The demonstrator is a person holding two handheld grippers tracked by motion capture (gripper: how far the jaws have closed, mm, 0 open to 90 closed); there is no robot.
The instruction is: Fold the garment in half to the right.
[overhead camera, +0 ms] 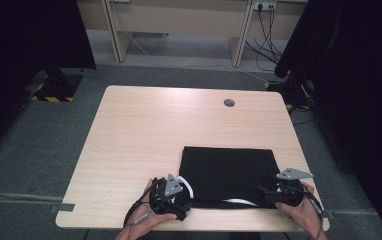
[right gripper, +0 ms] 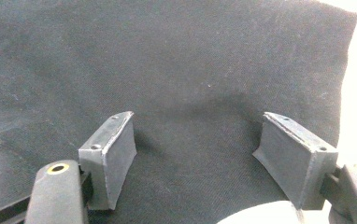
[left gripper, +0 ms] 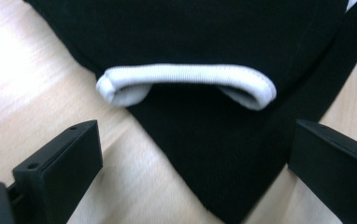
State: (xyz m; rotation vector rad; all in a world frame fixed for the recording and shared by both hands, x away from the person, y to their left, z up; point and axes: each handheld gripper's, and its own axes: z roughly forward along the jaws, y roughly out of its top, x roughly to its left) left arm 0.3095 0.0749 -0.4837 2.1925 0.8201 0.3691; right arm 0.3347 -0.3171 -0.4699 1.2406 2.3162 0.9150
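High view: a folded black garment [overhead camera: 227, 175] is lying flat on the near right part of the wooden table [overhead camera: 144, 130], its near edge close to the table's front edge.
Left gripper [overhead camera: 176, 200]: it is sitting at the garment's near left corner, held in the person's left hand [overhead camera: 144, 220].
Left gripper view: the jaws are standing wide apart, gripping nothing; the garment's white ribbed trim [left gripper: 186, 81] is lying just beyond them, and a black corner is pointing down between them.
Right gripper [overhead camera: 274, 192]: it is resting at the garment's near right corner, in the right hand [overhead camera: 304, 212].
Right gripper view: the jaws are spread with their tips down on the black cloth [right gripper: 176, 70], not pinching it.
Far side: a round grey grommet [overhead camera: 229, 103] is sitting in the tabletop, well apart from the garment.
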